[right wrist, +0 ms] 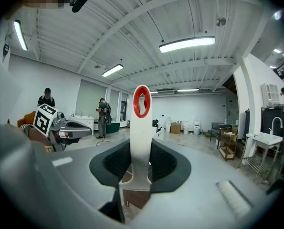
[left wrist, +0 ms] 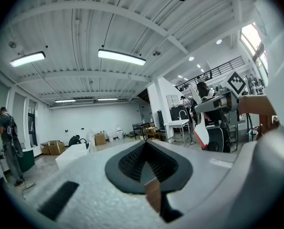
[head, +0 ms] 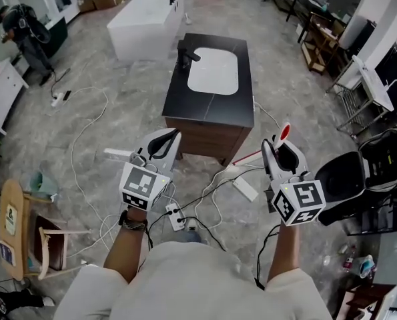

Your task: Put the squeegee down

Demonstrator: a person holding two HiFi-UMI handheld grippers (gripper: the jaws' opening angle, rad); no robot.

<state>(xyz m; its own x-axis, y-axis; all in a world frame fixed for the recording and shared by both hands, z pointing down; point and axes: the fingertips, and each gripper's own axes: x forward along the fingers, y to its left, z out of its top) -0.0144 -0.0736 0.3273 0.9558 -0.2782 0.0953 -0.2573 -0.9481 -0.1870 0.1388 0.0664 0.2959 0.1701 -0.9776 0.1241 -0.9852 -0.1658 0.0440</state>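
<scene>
The squeegee (right wrist: 142, 123) is in the right gripper (right wrist: 141, 149); its fingers (right wrist: 173, 163) are closed on the white handle, which stands up in the middle of the right gripper view with its red ring on top; I think it is held tight like this so it does not slip while it is carried. In the head view that gripper is at the lower right and the red tip pokes out above it. The left gripper (head: 171, 137) is at the lower left; its fingers (left wrist: 132, 162) are closed with nothing between them, so it looks like a spare hand for now. Both hang in the air over the floor (head: 131, 112), where cables (head: 85, 122) lie. The black counter (head: 185, 99) with its white sink (head: 213, 71) is in the upper middle, well apart from both; it may be the spot for the squeegee, but that is only my guess.

The rubber blade is hard to find; no view shows it clearly, and the low end of the handle goes behind the fingers. The 2 hands are mostly hidden under the marker cubes.
</scene>
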